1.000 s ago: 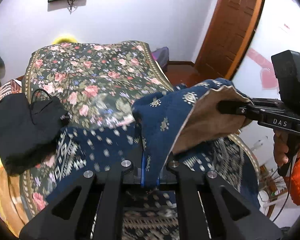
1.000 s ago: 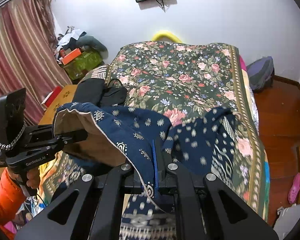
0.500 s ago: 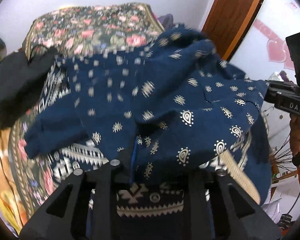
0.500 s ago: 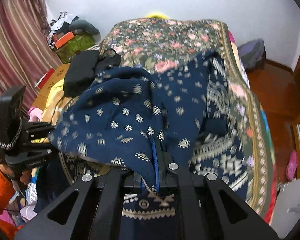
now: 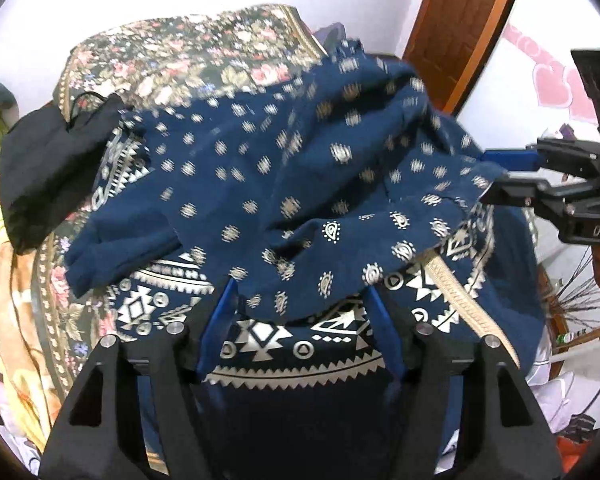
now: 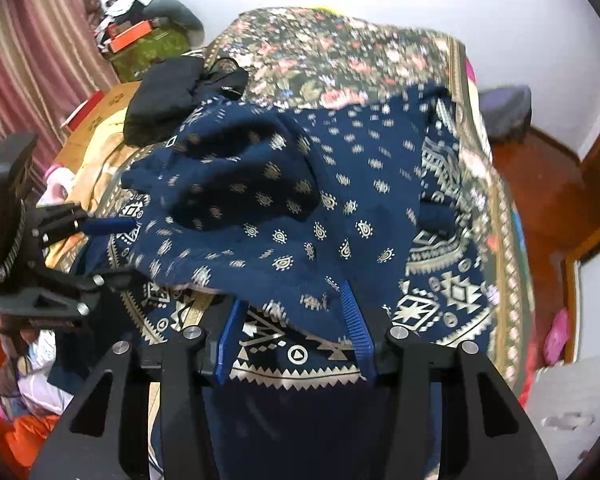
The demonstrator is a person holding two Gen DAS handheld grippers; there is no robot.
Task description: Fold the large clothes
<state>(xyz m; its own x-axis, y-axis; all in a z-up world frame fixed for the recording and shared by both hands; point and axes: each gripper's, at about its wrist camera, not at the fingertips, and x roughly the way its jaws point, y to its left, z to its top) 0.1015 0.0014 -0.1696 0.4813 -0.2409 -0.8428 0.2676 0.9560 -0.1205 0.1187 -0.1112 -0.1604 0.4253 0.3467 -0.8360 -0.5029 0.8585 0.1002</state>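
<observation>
Navy-blue patterned cloth garment with pale gold motifs (image 5: 292,200) lies rumpled on the floral-print bedspread (image 5: 188,56), upper layer doubled over the bordered lower part. Left gripper (image 5: 300,300): blue-padded jaws spread wide, folded edge draped loosely between them, nothing clamped. Right gripper (image 6: 292,304): jaws likewise wide apart, holding nothing. Black fabric bag (image 5: 48,176) sits beside the garment's far left edge.
</observation>
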